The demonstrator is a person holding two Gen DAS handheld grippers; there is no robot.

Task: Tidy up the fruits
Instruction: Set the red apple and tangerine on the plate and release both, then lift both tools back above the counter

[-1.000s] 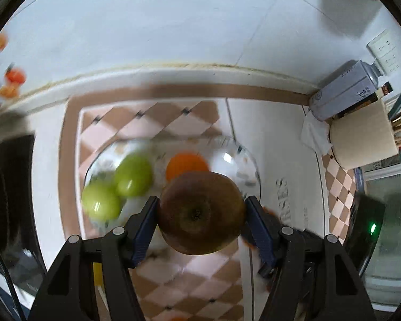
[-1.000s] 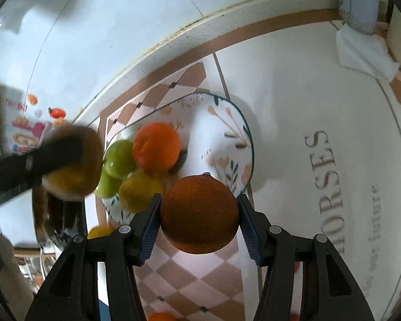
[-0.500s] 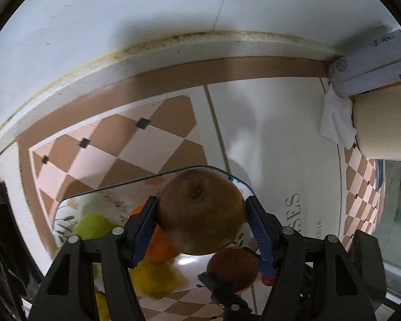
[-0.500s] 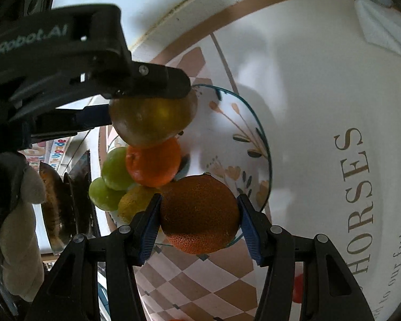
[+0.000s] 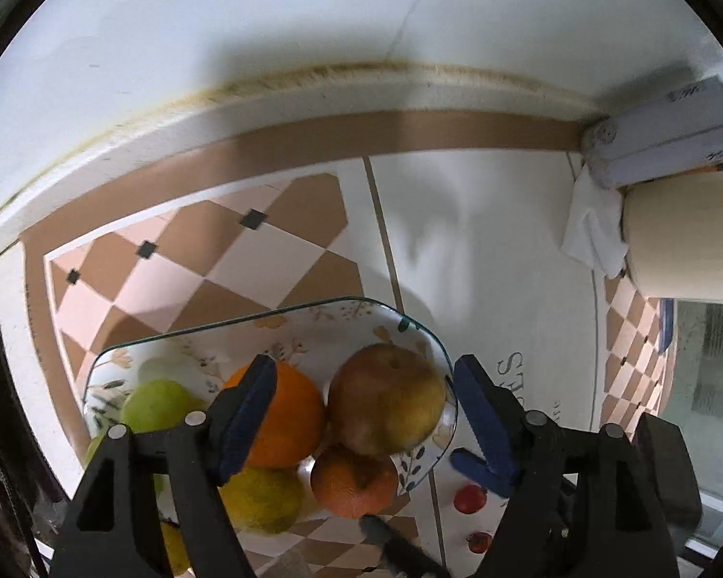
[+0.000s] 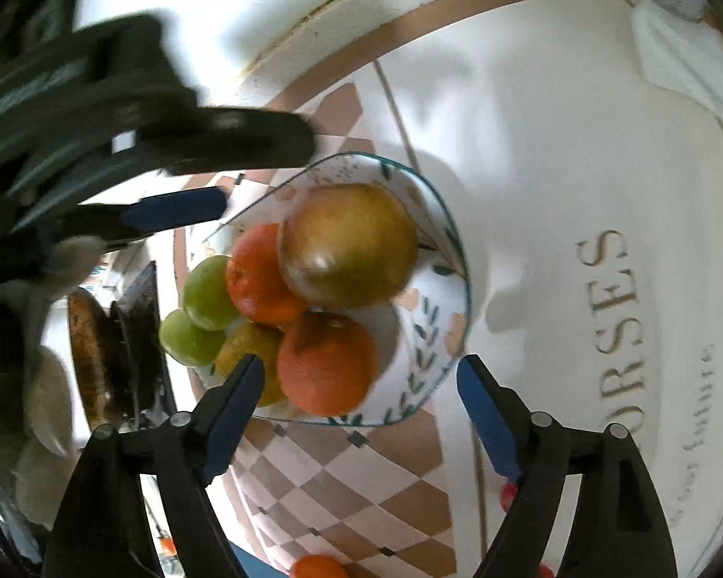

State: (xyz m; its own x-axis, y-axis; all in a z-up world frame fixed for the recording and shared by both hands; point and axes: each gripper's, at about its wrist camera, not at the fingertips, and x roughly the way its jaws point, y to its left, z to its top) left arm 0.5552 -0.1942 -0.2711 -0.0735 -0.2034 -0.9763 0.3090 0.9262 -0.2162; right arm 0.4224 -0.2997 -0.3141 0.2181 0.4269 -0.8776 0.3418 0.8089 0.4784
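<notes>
the left claw (image 5: 364, 416) stands wide with nothing between its blue pads, hanging just over the near side of the plate (image 5: 313, 325); the right claw (image 6: 359, 409) is likewise spread wide and bare, at the plate's near rim. beyond the pads, the fruits sit heaped on the plate on the tabletop (image 5: 482, 221): a rough orange (image 6: 328, 363) nearest the right claw, a yellowish fruit (image 6: 246, 347) touching it, then a smoother orange (image 6: 258, 277), two green fruits (image 6: 207, 289) at the left, and the reddish-green apple (image 6: 349, 243) on the far side, apart from both claws. farther off, a crumpled tissue (image 5: 593, 236) lies by a cream container (image 5: 684, 236).
</notes>
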